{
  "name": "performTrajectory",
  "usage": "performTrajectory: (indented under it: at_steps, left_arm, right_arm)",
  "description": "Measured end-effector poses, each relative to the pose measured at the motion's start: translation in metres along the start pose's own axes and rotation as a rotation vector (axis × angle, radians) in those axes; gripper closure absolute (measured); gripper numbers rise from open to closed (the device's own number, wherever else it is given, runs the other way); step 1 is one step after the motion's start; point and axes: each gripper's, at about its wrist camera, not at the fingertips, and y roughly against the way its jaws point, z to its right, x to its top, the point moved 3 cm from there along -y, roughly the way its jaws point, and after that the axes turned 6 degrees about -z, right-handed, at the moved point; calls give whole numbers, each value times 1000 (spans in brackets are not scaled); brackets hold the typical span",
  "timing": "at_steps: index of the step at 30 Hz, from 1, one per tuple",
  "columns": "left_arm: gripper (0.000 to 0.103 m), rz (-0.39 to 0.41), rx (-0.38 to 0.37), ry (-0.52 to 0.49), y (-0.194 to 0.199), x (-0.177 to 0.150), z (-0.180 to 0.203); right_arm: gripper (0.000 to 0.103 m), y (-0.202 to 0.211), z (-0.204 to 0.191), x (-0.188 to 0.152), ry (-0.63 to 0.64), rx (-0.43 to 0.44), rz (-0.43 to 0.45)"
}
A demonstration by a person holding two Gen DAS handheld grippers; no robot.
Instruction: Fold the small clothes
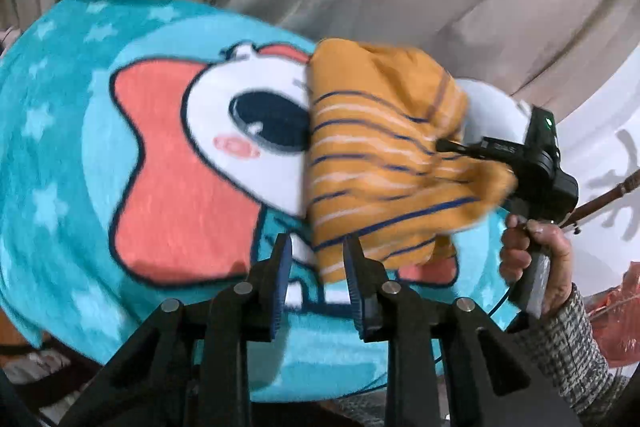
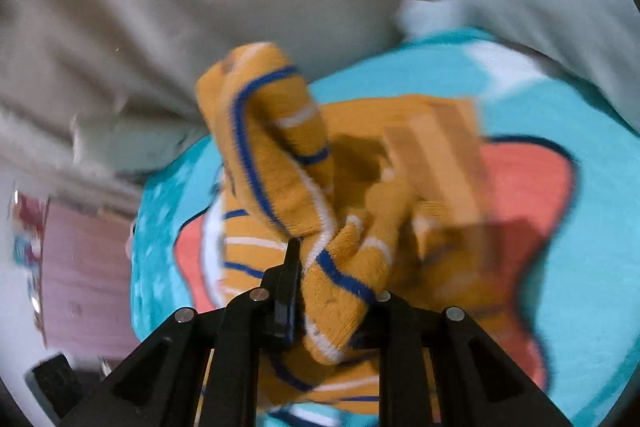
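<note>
Mustard striped garment [image 1: 376,163], bunched in right tool [image 2: 332,267]

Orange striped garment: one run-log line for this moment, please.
right tool: shut on orange striped garment, lifted | left tool: open, beside it | surface: turquoise cartoon blanket

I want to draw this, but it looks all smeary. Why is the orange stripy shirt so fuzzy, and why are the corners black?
Left wrist view: the orange striped shirt and cartoon blanket are smeared by motion, while the left gripper stays sharp. Right wrist view: blur is stronger, the shirt's stripes streak, and the right gripper looks crisper. In both views, the round fisheye lens leaves the corners black and bends the edges.
</note>
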Motion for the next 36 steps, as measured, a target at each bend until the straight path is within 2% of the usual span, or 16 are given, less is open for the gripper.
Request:
performTrajectory:
  at_steps: [4,7,8,12,14,16,18,21,22,23,25,27,29,30,32,36]
  left_arm:
    - [78,-48,43,9,-19,-18,12]
    - [78,-67,60,15,-25,-25,17]
    - [78,-69,63,20,-26,-27,18]
    - [78,-69,78,27,-28,-34,23]
    - [78,-82,84,28,-36,-35,27]
    - [78,-101,79,20,-42,-36,33]
    - [78,-102,83,2,-44,-38,39]
    - [76,-93,93,-18,-44,-38,43]
    - [75,-92,101,-20,-44,-38,43]
    - [75,-92,105,-20,-44,-36,41]
    - [75,-85,115,-21,-42,-33,38]
    - [75,-69,134,-27,-41,-25,34]
    - [75,-56,137,-29,-41,-13,32]
    - [74,-54,136,-31,-42,-7,32]
    - [62,-58,132,-57,-50,12,34]
    - [61,-74,120,-89,-76,46,37]
  right_arm:
    - [83,3,63,3,-71,13,-14]
    - [55,8,83,-3,-133,16,-5]
    - [55,18,86,-4,-141,-8,28]
    - [55,67,78,-13,-93,-85,134]
    - [55,80,56,-23,11,-57,169]
    - [55,77,34,-40,92,14,144]
    - [57,58,20,-54,140,126,62]
    - [57,25,46,-60,84,109,-28]
    - [63,14,59,-61,65,79,-59]
    - [84,1,72,-63,46,29,-97]
    - [89,3,83,-67,17,33,-85]
    - [75,22,75,-65,33,39,-62]
    - [46,37,67,-56,67,44,-1]
    - [43,45,66,-52,75,40,28]
    - [39,51,65,-40,77,7,64]
    - [38,34,79,-16,54,-70,50]
